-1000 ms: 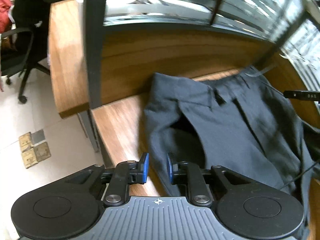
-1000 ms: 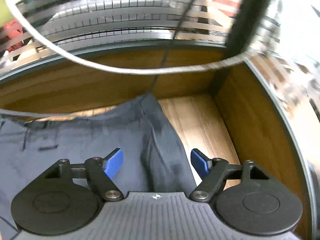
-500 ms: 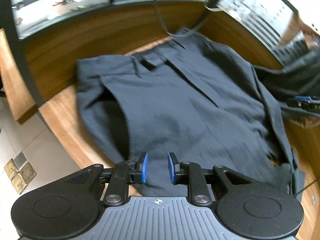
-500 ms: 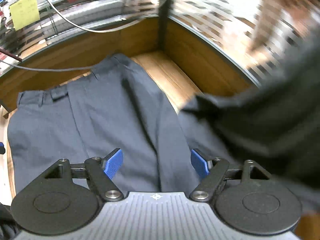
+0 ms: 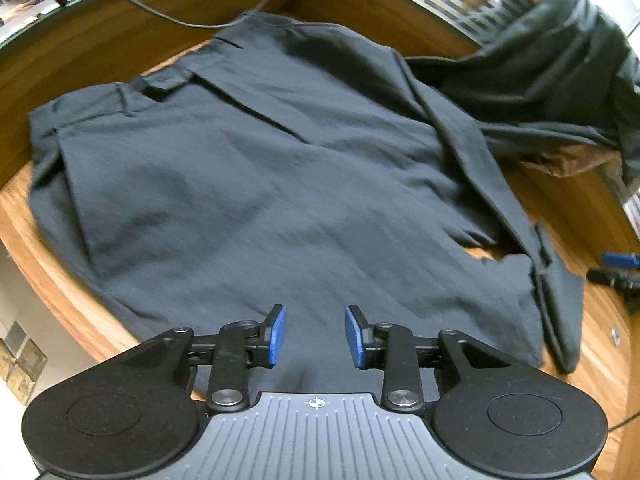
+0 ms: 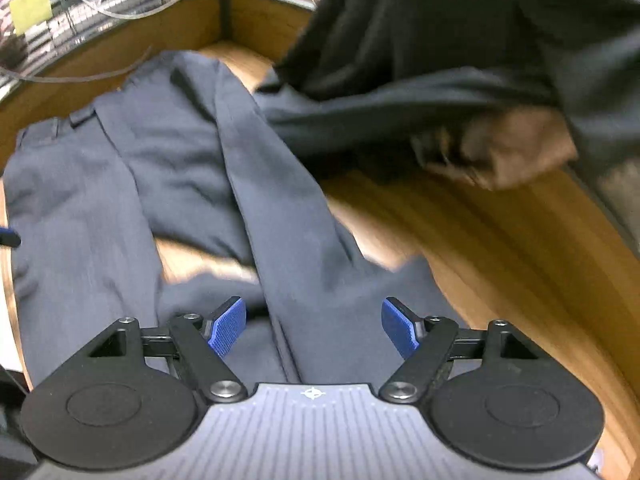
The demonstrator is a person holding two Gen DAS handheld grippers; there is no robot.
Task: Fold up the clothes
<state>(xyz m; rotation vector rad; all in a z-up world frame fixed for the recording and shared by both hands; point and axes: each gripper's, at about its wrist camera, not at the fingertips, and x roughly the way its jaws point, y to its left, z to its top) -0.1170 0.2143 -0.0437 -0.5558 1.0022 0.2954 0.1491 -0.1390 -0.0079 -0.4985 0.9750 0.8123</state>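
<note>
A wooden tabletop (image 5: 48, 280) with a raised wooden back rim and slatted blinds beyond. The left hand-held gripper (image 5: 315, 335) hangs over the trousers (image 5: 256, 168), jaws opening, nothing between them. The right hand-held gripper (image 6: 313, 328) is spread wide and empty. The dark trousers lie flat on the tabletop, waistband towards the rim; another dark garment (image 6: 460, 40) is heaped beside them.

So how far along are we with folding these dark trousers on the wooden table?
Done: the dark trousers lie spread flat on the wooden table, waistband at the far side. No fold shows yet. In hand: nothing. The left gripper hangs over the near cloth with jaws opening and empty; the right gripper is wide open over a trouser leg. Left: every fold, plus the other dark garment heaped at the right.
</note>
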